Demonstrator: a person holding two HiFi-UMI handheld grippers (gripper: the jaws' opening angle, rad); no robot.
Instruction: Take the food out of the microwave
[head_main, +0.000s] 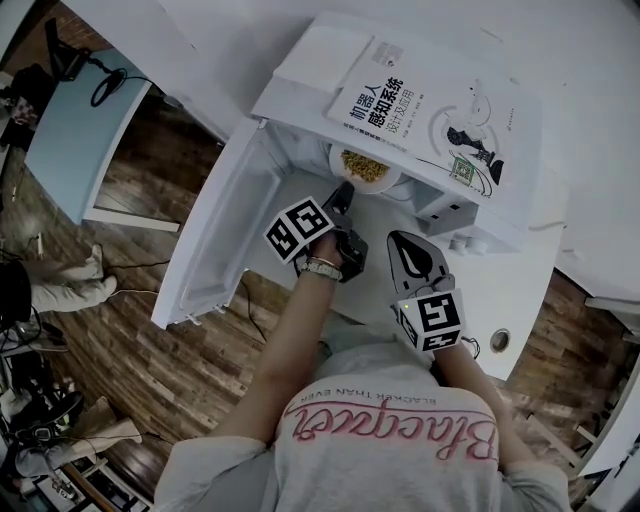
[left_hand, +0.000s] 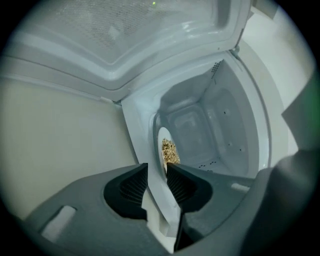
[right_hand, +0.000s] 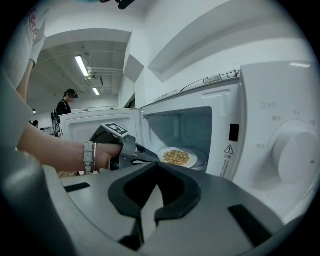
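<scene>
I am holding my left tongs (left_hand: 157, 169) inside the open microwave (right_hand: 265, 125), set slightly apart at the rim of the plate (right_hand: 194, 159) and gripping nothing. The food (right_hand: 176, 156) is sitting on that plate inside the microwave. My right tongs (right_hand: 155, 165) are hovering before the microwave, closed and empty.
</scene>
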